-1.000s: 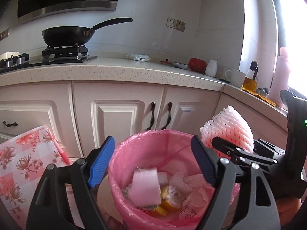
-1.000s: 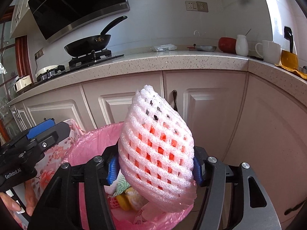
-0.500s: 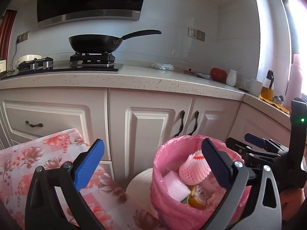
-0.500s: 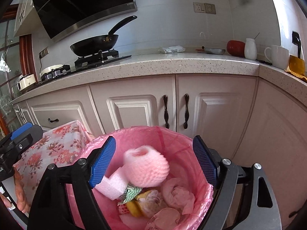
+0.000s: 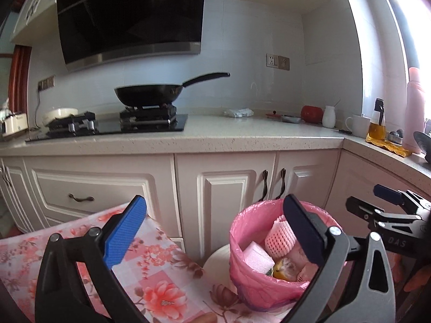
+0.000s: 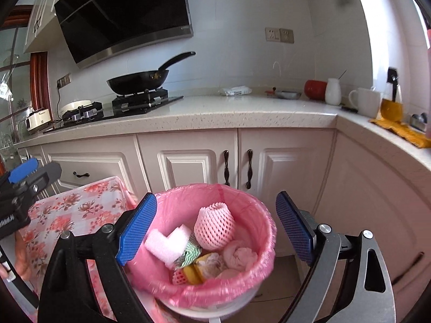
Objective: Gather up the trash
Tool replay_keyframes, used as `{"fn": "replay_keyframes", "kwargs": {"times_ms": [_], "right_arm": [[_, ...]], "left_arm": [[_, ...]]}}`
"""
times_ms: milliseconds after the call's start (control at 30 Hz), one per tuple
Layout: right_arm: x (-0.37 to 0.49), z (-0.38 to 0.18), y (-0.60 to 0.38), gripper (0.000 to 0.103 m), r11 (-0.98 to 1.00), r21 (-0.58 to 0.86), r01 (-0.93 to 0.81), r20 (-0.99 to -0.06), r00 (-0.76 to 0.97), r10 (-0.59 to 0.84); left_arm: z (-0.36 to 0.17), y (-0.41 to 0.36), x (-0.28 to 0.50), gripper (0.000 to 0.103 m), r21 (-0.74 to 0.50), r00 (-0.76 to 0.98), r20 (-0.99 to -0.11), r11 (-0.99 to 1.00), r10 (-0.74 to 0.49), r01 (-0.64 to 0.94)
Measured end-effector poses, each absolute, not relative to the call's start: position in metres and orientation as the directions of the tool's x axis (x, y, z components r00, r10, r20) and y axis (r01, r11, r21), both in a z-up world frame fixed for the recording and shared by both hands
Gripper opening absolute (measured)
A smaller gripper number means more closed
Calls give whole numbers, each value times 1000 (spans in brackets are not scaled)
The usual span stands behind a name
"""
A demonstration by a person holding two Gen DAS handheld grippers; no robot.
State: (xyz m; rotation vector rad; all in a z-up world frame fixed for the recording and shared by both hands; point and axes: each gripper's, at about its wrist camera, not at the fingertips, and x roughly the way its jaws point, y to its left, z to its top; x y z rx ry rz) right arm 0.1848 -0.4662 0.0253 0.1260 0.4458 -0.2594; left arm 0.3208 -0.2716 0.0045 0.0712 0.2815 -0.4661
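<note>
Bin point(image 6: 265, 228) with pink liner sits directly below and ahead of right gripper point(image 6: 215, 231), jaws opening, nothing between them. Foam fruit net point(image 6: 214, 226) rests upright inside on other trash. Left gripper point(image 5: 212, 231) wide, empty, over floral cloth point(image 5: 159, 277); bin lies to its right. Further trash elsewhere: not visible, possibly out of frame.

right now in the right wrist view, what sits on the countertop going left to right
black wok → white packet → small grey dish → red pot → white jar → white mug → oil bottle
</note>
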Motion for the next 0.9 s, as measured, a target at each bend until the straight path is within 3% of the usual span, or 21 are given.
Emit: {"fn": "replay_keyframes", "kwargs": {"times_ms": [200,900], "right_arm": [[153,33,-452,85,958,37,283,-458,857,-235],[67,27,-403,85,954,48,294,-523,822,-227]], "left_arm": [[22,-266,282,98,25,867,-246,891,-433,452],[2,-232,189,98,16,835,-340,885,-432,465]]}}
